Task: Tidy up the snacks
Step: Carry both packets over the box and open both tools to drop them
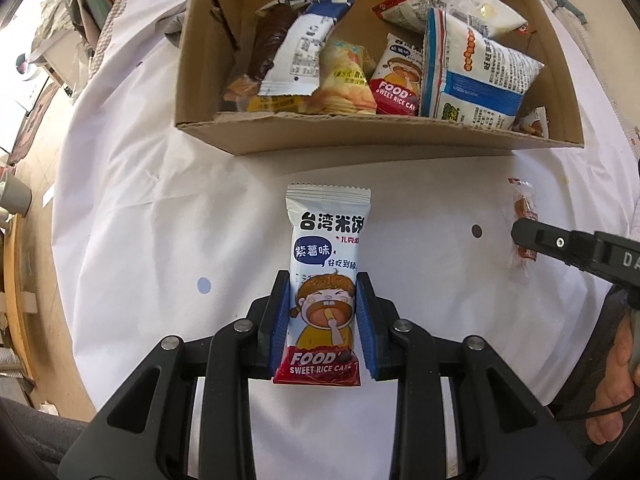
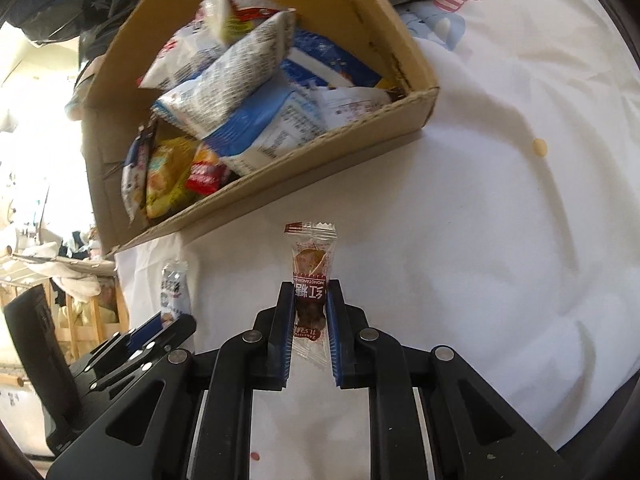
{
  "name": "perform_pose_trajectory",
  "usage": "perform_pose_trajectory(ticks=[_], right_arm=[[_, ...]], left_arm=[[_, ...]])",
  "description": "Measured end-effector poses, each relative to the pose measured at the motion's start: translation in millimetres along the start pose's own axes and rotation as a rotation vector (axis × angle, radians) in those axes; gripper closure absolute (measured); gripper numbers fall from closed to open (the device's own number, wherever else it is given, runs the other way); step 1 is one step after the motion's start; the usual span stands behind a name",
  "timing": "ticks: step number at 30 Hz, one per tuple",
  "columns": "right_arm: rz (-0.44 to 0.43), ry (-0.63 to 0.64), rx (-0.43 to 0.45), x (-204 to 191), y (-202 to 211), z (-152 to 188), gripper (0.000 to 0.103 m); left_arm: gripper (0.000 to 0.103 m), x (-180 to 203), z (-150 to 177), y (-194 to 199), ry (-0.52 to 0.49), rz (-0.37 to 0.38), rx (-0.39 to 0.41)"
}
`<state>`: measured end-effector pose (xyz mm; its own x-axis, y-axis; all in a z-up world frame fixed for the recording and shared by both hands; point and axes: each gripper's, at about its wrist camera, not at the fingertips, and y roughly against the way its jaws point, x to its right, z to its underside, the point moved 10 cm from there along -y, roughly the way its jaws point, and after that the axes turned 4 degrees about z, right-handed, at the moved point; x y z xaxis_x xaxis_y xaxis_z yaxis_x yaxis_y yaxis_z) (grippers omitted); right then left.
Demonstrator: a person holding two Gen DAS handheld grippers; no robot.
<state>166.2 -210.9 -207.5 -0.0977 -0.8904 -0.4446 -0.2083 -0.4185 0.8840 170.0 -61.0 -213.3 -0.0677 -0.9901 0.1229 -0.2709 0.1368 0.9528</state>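
The left gripper point(image 1: 322, 284) held a sweet rice cake packet point(image 1: 325, 280) between its two blue pads point(image 1: 280, 320), closed against both long edges of the packet. The packet was white on top, with a cartoon child in the middle and a red band at the bottom that read "FOOD SWEET RICE CAKE". Its crimped top end pointed toward the cardboard box point(image 1: 360, 138), which stood further ahead on the white tablecloth point(image 1: 160, 220). The packet was outside the box, in front of its near wall.

The right gripper point(image 2: 310, 292) held a small clear candy packet point(image 2: 310, 272) with a dark brown sweet inside and a red label. Its fingers were narrow and pressed on the sides of the lower half of the packet, while the crimped top stood up free above the fingertips. This packet was also outside the box, near its front wall.

In the left wrist view, the right gripper point(image 1: 520, 236) came in from the right edge, and the candy packet point(image 1: 524, 216) showed at its tip. In the right wrist view, the left gripper point(image 2: 160, 328) with the rice cake packet point(image 2: 174, 292) was at the lower left.

The box already contained many snacks: a second red sweet rice cake packet point(image 1: 396, 80), a yellow chips bag point(image 1: 344, 80), a blue and white bag point(image 1: 476, 76) lying on top, and a chocolate bar wrapper point(image 1: 296, 44) on the left side.
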Motion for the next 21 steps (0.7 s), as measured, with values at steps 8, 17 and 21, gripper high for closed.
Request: perform_pose_trajectory(ticks=[8, 17, 21], right_arm=[[-0.095, 0.143, 0.073, -51.6, 32.0, 9.8, 0.087], [-0.151, 0.232, 0.277, -77.9, 91.5, -32.4, 0.087], [-0.134, 0.248, 0.330, -70.9, 109.6, -59.3, 0.087]], left_arm=[[0.076, 3.1, -10.8, 77.2, -0.047, 0.023, 0.138], [0.076, -15.9, -66.2, 124.6, 0.024, 0.000, 0.352], [0.076, -17.9, -97.5, 128.3, 0.057, 0.010, 0.399]])
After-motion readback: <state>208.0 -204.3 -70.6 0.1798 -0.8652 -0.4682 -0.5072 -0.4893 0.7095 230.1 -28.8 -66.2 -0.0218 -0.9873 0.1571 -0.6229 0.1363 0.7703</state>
